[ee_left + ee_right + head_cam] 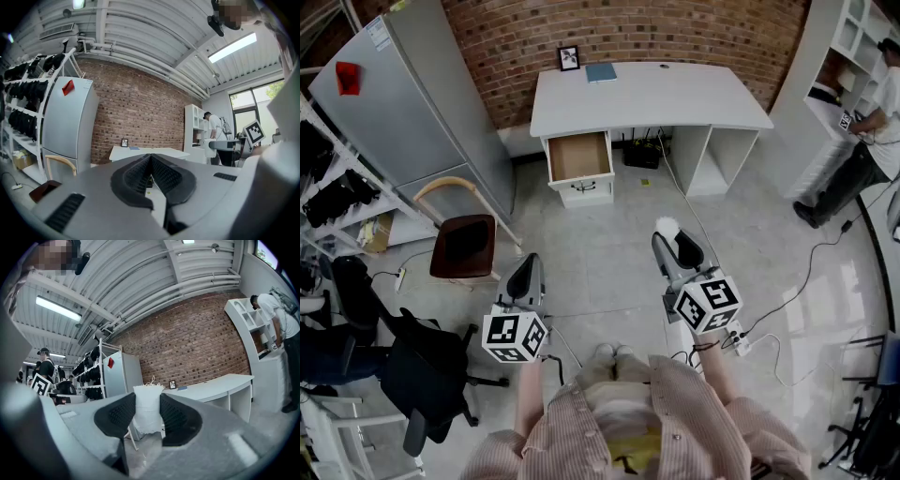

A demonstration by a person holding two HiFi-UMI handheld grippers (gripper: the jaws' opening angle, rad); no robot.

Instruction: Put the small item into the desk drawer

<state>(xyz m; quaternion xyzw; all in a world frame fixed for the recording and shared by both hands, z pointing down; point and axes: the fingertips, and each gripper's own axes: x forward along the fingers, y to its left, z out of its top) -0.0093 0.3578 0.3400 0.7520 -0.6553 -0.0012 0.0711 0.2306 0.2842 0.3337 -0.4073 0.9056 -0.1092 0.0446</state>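
Note:
A small white cloth pouch (148, 409) with a frayed top sits clamped between the black pads of my right gripper (148, 416). In the head view the same white pouch (667, 226) pokes out past the right gripper (672, 239), held above the floor well short of the desk. The white desk (647, 98) stands against the brick wall, its wooden drawer (578, 156) pulled open and showing nothing inside. My left gripper (525, 272) hangs at the left with its jaws together and nothing in them; its pads (140, 176) meet in the left gripper view.
A brown chair (462, 246) and a black office chair (417, 370) stand at the left, by a grey fridge (403, 98). Cables (773, 314) trail over the floor at the right. A person (862, 150) stands at white shelves far right. A small frame (569, 58) and blue book (601, 72) lie on the desk.

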